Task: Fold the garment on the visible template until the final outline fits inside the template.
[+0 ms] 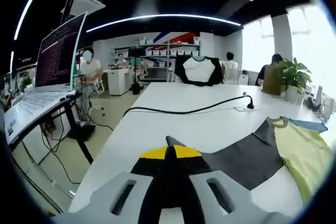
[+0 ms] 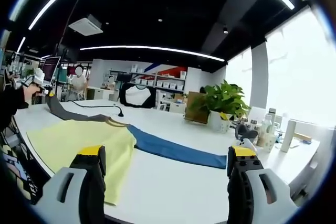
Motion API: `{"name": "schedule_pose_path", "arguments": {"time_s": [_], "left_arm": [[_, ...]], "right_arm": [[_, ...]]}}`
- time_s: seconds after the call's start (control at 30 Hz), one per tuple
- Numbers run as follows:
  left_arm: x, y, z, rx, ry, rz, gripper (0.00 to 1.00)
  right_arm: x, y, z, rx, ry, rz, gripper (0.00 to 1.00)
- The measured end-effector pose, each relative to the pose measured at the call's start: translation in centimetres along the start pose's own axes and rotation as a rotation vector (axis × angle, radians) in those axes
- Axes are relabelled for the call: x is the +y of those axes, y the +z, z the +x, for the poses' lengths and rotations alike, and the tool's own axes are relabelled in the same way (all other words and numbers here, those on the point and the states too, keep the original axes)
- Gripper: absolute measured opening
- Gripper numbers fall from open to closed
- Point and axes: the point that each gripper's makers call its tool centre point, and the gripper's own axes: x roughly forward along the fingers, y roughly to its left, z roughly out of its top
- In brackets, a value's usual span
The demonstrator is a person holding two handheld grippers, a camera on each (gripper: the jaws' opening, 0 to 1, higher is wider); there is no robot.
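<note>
Both tongs are working over a white table (image 1: 173, 116) where a shirt (image 2: 79, 142) is lying spread out. Left gripper (image 1: 169, 157) is showing its jaws pressed together on the tip of the shirt's dark grey sleeve (image 1: 247, 158), with the yellow pads meeting over the cloth and the sleeve stretching away to the right toward the yellow body of the shirt (image 1: 304, 153). Right gripper (image 2: 167, 158) is hovering with its jaws wide apart, nothing between them, above the near edge of the table; the left jaw is sitting over the hem of the yellow cloth, though I cannot tell whether it is touching.

In the right gripper view the shirt is lying flat with its blue sleeve (image 2: 176, 150) running out to the right between the two jaws, and the grey sleeve (image 2: 71, 113) is being lifted off to the far left, where a hand (image 2: 32, 90) and the other gripper are showing. No template outline is visible under the garment.

A black cable (image 1: 189, 111) is curving across the far part of the table. A potted plant (image 2: 223, 103) and some bottles (image 2: 268, 127) are standing at the table's end. A laptop (image 1: 50, 72) is sitting open on a side desk, and people are sitting in the background.
</note>
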Motion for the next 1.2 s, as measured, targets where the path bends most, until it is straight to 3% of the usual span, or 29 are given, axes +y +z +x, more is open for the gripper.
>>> {"name": "schedule_pose_path", "arguments": {"time_s": [0.3, 0.47, 0.63, 0.83, 1.03, 1.2], "left_arm": [[-2.6, 3.4, -0.7, -0.054, -0.058, -0.045, 0.02], [-4.4, 4.7, -0.9, -0.055, -0.098, -0.041, 0.01], [-7.1, 7.6, -1.1, -0.107, -0.147, -0.042, 0.01], [-10.3, 10.1, -0.9, -0.121, -0.209, -0.083, 0.01], [-13.3, 12.2, -0.8, -0.140, -0.258, -0.068, 0.01], [-17.0, 13.9, -1.3, -0.157, -0.308, -0.037, 0.01]], "right_arm": [[-0.3, -0.1, -0.3, -0.002, -0.006, 0.009, 0.99], [-0.2, -0.3, -0.2, 0.000, -0.002, 0.008, 0.99], [-0.3, -0.8, 0.0, 0.011, 0.000, 0.016, 0.99], [-0.5, -1.1, 0.2, 0.014, -0.003, 0.026, 0.99], [-0.7, -1.3, 0.2, 0.015, -0.005, 0.027, 0.99], [-0.9, -1.4, 0.1, 0.018, -0.008, 0.027, 0.99]]}}
